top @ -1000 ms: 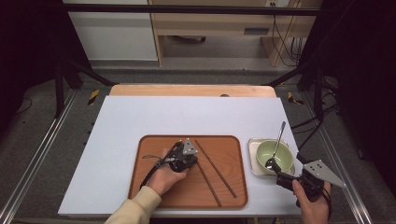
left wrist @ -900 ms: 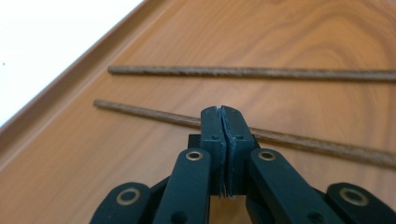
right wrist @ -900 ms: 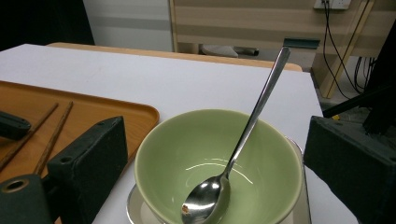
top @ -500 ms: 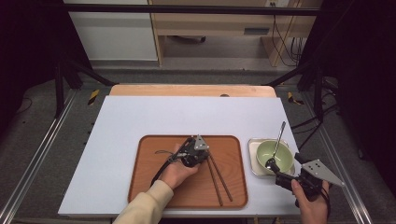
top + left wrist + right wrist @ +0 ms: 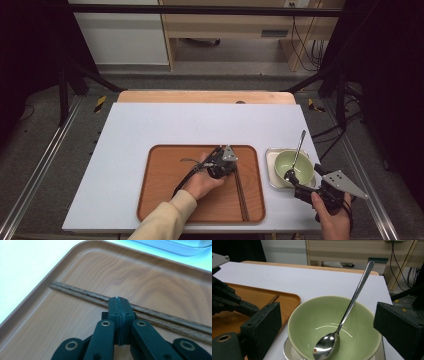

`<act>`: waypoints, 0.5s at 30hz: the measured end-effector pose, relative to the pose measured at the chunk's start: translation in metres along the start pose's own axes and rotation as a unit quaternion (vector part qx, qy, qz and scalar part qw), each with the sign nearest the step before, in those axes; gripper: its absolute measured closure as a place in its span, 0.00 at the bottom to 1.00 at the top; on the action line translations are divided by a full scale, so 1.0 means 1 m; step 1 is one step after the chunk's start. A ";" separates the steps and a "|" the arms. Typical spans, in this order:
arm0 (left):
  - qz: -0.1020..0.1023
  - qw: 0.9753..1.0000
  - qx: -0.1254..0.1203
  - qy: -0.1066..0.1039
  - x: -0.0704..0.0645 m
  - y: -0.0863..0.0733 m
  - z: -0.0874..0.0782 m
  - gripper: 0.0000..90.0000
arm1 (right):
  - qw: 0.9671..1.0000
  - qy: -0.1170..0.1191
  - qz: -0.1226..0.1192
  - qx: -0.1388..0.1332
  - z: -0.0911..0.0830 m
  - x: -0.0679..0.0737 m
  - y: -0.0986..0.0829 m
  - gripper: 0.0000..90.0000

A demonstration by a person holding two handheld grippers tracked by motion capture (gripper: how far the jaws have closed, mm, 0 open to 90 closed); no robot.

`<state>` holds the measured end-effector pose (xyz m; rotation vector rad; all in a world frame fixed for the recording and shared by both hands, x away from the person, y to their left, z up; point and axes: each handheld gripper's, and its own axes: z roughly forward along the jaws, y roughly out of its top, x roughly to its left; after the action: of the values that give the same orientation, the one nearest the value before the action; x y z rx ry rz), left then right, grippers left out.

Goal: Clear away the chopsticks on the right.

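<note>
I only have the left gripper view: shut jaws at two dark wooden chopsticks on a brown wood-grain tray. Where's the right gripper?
Observer: The right gripper is at the table's right edge, jaws open, facing a pale green ceramic bowl.
Operator: Anything in that bowl?
Observer: A shiny metal spoon leans in it, handle over the far rim.
Operator: Where on the tray do my chopsticks lie?
Observer: The chopsticks lie in the right part of the tray, running near to far.

Spoon (image 5: 347, 315) leans in green bowl (image 5: 334, 327) (jaws wide apart) beside tray (image 5: 262, 298)
</note>
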<state>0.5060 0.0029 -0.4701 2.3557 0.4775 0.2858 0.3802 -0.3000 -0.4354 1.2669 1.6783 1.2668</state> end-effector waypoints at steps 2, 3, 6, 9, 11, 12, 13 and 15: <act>0.004 1.000 -0.001 -0.001 -0.002 0.002 0.001 1.00 | 1.000 0.000 0.001 0.001 0.000 0.000 0.000 0.09; 0.006 1.000 -0.001 -0.003 -0.003 0.003 0.002 1.00 | 1.000 0.000 0.000 0.001 0.000 0.000 0.000 0.09; 0.011 1.000 0.002 -0.003 -0.005 0.003 0.002 1.00 | 1.000 -0.001 0.003 0.001 0.000 0.000 0.000 0.09; 0.013 1.000 0.000 -0.007 -0.008 0.004 -0.003 1.00 | 1.000 -0.001 0.002 0.000 0.000 -0.001 0.000 0.09; 0.019 1.000 0.002 -0.009 -0.010 0.002 -0.008 1.00 | 1.000 -0.001 0.002 0.000 0.000 -0.001 0.000 0.09; 0.021 1.000 0.005 -0.009 -0.012 0.001 -0.010 1.00 | 1.000 -0.001 0.002 0.001 0.000 -0.001 0.000 0.09; 0.024 1.000 0.007 -0.013 -0.014 -0.001 -0.012 1.00 | 1.000 -0.001 0.001 0.001 0.000 -0.001 0.000 0.09; 0.024 0.999 0.010 -0.019 -0.018 -0.005 -0.017 1.00 | 1.000 -0.001 0.001 0.001 0.000 -0.001 0.000 0.09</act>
<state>0.4827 0.0089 -0.4628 2.3908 0.4096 0.2593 0.3800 -0.3010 -0.4355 1.2720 1.6768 1.2647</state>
